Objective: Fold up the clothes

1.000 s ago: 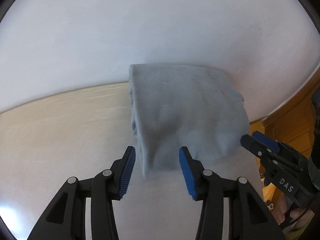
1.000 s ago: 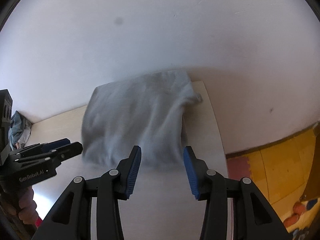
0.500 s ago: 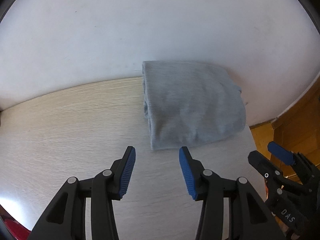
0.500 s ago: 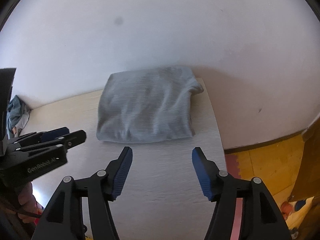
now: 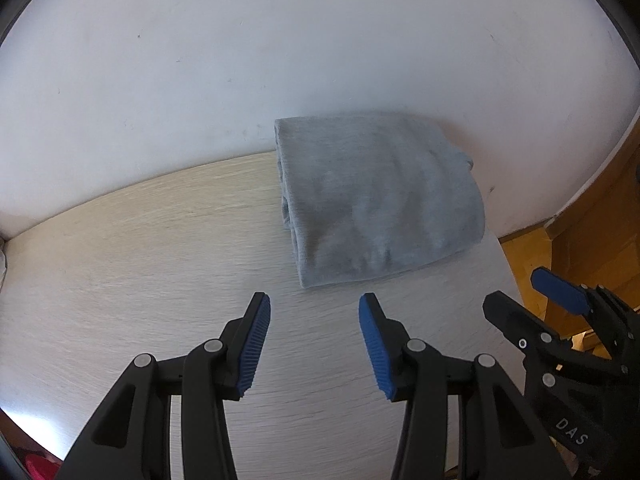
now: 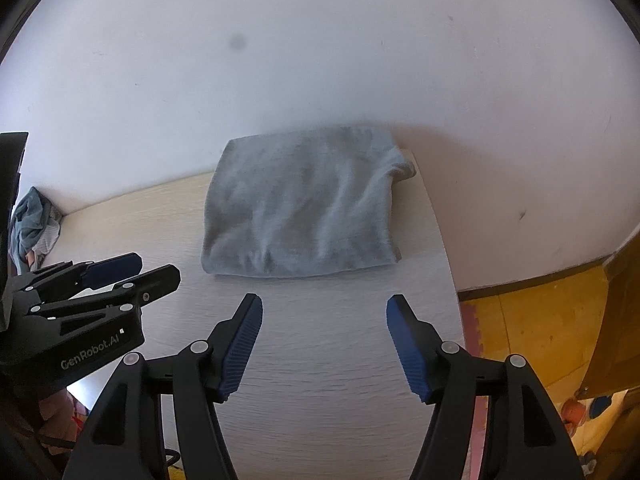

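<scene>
My left tool and right tool hover released near the folded grey garment at the bench's far right corner, where a careless nudge risks toppling it over the edge.

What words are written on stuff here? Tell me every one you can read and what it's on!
"DAS" stands in white letters on the black body of the right claw, seen from the left wrist view.
"GenRobot.AI" stands in white letters on the black body of the left claw, seen from the right wrist view.
The folded grey cloth, the table and the wall carry no words or numbers.
</scene>
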`<state>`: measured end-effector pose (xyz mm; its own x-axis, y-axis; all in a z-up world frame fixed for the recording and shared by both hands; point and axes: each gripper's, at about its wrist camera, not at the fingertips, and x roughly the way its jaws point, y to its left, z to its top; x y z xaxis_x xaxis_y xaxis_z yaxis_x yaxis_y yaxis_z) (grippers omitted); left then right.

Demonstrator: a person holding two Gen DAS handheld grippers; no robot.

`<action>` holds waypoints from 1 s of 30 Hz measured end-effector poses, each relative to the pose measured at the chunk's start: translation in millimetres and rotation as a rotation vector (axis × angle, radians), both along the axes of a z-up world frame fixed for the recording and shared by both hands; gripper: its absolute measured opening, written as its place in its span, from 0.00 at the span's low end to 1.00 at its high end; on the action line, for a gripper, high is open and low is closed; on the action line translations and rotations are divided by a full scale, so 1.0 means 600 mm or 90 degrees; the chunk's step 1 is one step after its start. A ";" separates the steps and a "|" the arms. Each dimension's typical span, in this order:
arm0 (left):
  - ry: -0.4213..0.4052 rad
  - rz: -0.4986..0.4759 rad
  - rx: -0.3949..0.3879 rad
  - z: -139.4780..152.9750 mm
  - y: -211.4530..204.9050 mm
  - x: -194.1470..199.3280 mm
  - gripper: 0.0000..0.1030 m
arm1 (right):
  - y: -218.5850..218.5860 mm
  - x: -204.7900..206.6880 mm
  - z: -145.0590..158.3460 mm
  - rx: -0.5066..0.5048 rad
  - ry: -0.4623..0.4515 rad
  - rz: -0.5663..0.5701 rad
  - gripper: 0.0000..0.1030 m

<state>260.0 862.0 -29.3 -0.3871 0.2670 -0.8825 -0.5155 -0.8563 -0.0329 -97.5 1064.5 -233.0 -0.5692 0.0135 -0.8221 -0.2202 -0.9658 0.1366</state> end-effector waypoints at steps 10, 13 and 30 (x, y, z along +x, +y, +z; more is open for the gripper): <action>0.006 -0.021 -0.006 -0.014 0.024 0.008 0.50 | -0.007 0.000 0.000 -0.001 -0.002 0.001 0.63; 0.003 -0.022 -0.009 -0.015 0.020 0.008 0.52 | -0.010 0.003 0.001 0.001 -0.001 0.004 0.63; -0.008 -0.023 -0.003 -0.017 0.025 0.015 0.57 | -0.014 0.000 -0.002 0.004 -0.005 0.008 0.63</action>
<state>268.9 876.9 -39.4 -0.3664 0.2764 -0.8884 -0.5450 -0.8377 -0.0359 -97.6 1056.1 -234.5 -0.5623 0.0119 -0.8269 -0.2098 -0.9692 0.1287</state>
